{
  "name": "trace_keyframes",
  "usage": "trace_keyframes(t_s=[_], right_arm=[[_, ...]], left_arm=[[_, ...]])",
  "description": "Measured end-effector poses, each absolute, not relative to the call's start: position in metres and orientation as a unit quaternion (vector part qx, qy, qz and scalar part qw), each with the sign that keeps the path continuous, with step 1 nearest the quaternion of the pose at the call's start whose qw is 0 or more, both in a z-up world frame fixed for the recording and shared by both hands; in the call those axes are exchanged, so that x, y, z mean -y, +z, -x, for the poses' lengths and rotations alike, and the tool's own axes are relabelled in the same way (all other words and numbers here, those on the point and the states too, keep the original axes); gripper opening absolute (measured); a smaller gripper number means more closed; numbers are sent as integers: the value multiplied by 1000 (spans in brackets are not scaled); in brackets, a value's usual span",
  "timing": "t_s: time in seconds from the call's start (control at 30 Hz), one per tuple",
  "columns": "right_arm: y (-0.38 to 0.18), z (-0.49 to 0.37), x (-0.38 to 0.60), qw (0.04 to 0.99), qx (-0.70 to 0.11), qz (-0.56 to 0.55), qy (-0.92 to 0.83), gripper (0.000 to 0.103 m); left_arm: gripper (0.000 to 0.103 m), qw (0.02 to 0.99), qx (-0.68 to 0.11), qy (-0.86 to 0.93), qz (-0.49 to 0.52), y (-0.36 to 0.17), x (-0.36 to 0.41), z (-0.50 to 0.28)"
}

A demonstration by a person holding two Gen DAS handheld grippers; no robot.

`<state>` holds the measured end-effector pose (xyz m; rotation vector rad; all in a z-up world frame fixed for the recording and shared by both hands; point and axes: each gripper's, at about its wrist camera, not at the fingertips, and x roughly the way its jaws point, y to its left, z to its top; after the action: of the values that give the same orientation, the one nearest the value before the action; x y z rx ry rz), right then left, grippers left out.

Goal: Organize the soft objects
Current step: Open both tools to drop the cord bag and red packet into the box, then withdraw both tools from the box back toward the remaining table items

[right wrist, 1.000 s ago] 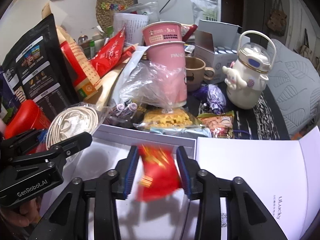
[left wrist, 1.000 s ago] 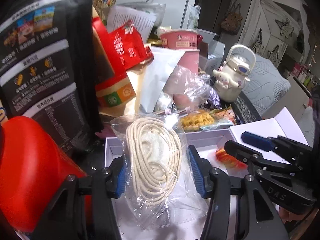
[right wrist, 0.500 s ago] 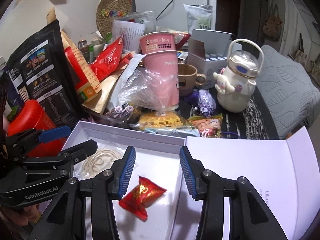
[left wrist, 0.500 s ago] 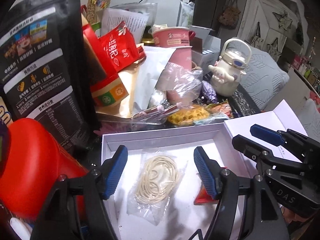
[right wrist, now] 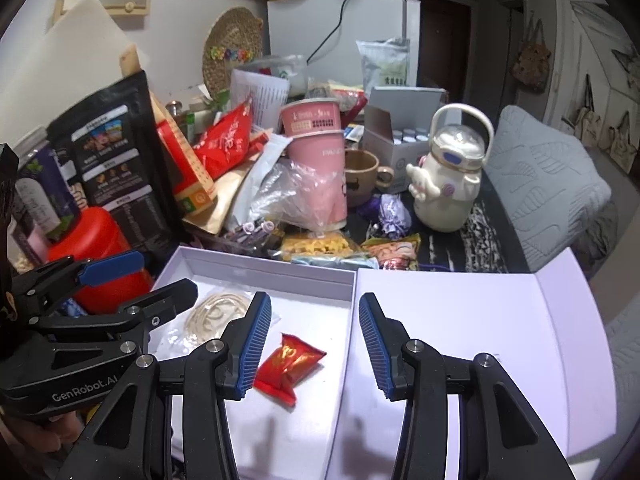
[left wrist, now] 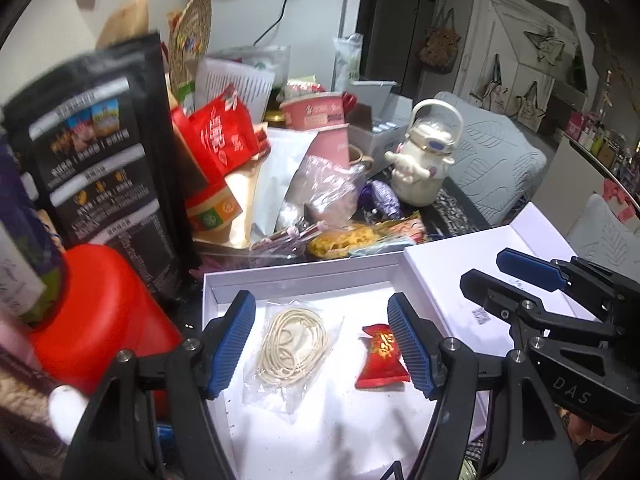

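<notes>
A clear bag of coiled cream cord [left wrist: 292,344] lies flat on the floor of the white box [left wrist: 300,272]. A red sweet packet [left wrist: 382,356] rests just to its right in the same box. My left gripper [left wrist: 320,298] hangs open above the cord bag, not touching it. In the right wrist view my right gripper [right wrist: 314,298] is open above the red packet [right wrist: 292,364], with the cord bag [right wrist: 216,312] half hidden behind its left finger. Each gripper shows in the other's view: the right gripper [left wrist: 486,270] and the left gripper [right wrist: 164,274].
The box's open lid [right wrist: 460,320] lies to the right. A red container [left wrist: 104,312] and a black pouch [left wrist: 100,160] stand at the box's left. Behind the box crowd snack packets [right wrist: 320,246], stacked pink cups [right wrist: 316,160], a white bottle [right wrist: 448,184] and a grey cushion [right wrist: 540,184].
A second ago the left gripper was shut on the cord bag and the right on the red packet. Both opened, the things dropped into the box, and both grippers rose and drew back.
</notes>
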<state>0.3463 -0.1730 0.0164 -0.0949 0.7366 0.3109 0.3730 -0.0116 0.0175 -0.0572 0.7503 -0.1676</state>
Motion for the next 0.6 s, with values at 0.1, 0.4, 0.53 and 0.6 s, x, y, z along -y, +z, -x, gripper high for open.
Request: trace_keyframes(t_s=[0.1,0.4,0.53,0.6], right_arm=[[29,-335,175,925,-346,43,149,46],[65,-290,178,937,-310,44,153,46],[77,-269,178,942,-295,47,154,46],[82,-258,178,944,-287,49,154,46]], left_arm=[[68,932,-353,-81,23,31,13,-360],[68,947,-313,-76,10,70,12,-315],[68,952,-298,-74,6,83,11,-296],[68,954,-290,-75,3,91,11,-284]])
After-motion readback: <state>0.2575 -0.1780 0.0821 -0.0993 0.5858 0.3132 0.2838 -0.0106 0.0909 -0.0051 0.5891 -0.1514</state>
